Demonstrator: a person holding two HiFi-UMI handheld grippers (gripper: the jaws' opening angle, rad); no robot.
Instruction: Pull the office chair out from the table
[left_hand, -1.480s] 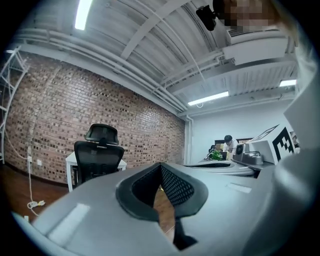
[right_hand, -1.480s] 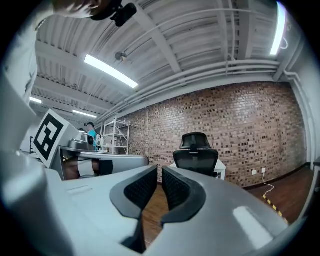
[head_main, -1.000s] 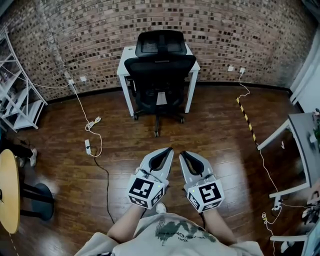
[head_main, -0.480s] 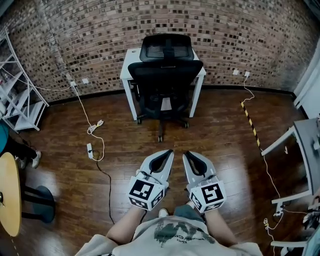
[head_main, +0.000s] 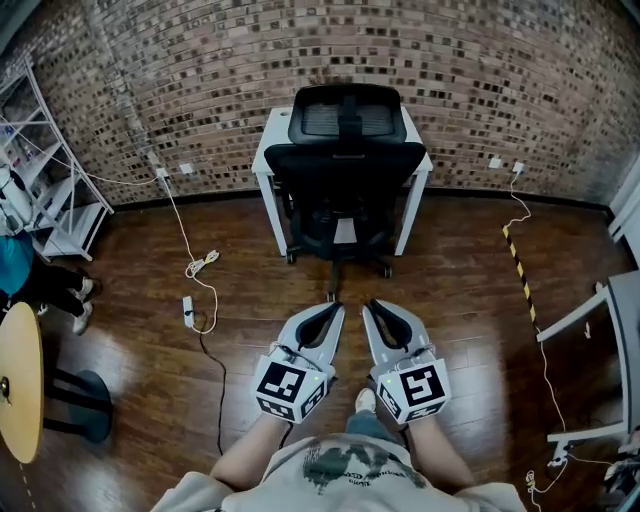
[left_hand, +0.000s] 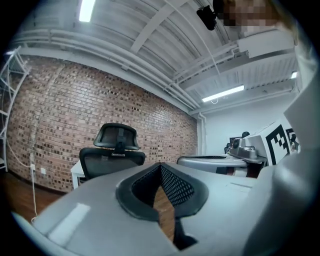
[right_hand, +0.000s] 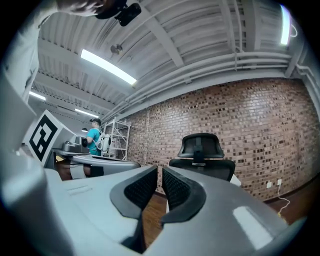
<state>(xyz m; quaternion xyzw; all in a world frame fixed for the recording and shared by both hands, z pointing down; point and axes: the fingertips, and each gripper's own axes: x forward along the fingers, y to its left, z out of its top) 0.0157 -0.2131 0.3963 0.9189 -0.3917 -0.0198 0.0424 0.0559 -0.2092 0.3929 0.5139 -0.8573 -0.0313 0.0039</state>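
Note:
A black mesh office chair (head_main: 345, 165) with a headrest is pushed in at a small white table (head_main: 271, 142) against the brick wall, its back toward me. My left gripper (head_main: 336, 308) and right gripper (head_main: 371, 304) are held side by side, pointing level at the chair, still a stretch of floor short of its wheeled base (head_main: 336, 268). Neither touches it. In the left gripper view the chair (left_hand: 112, 155) stands ahead of the left gripper (left_hand: 160, 165), whose jaws meet. The right gripper view shows the chair (right_hand: 202, 156) beyond the right gripper (right_hand: 160, 169), its jaws almost together with nothing between them.
A white cable and power strip (head_main: 188, 309) lie on the wood floor at left. A white shelf rack (head_main: 48, 190), a person in teal (head_main: 18, 275) and a round yellow table (head_main: 18, 382) are at far left. Striped floor tape (head_main: 520, 268) and a grey desk (head_main: 598, 306) are right.
Both grippers and my view have moved forward toward the chair, which now looks nearer. A person in teal has come into view at far left. The jaws have not changed.

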